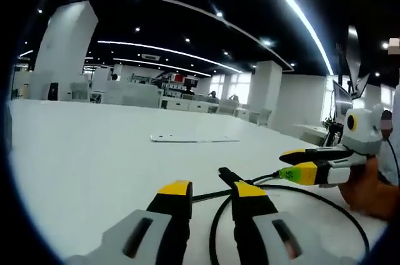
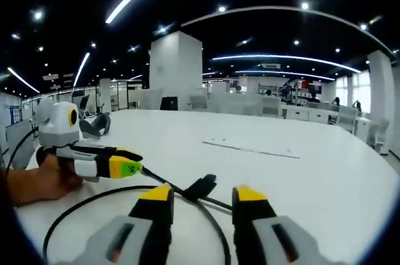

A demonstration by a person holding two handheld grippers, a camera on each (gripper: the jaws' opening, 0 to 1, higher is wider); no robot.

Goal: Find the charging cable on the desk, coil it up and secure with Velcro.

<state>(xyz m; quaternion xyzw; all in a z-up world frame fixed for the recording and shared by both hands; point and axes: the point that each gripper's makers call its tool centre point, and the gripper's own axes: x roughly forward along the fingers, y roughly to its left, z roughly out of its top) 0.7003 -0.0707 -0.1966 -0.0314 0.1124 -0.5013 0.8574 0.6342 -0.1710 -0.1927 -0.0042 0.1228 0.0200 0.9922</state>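
Left gripper view: the left gripper (image 1: 212, 197) stands with jaws apart, empty, over the desk (image 1: 87, 146). The charging cable (image 1: 294, 193) loops just ahead of and beside its right jaw; the Velcro tab (image 1: 229, 176) lies between the jaw tips. The right gripper (image 1: 299, 164) is clamped on the cable.

Right gripper view: the other gripper (image 2: 125, 164) pinches the cable (image 2: 94, 199); this view's own tongs (image 2: 203, 195) are spread.

Step judged: coiling begun. Next, gather the loop. No containers visible.
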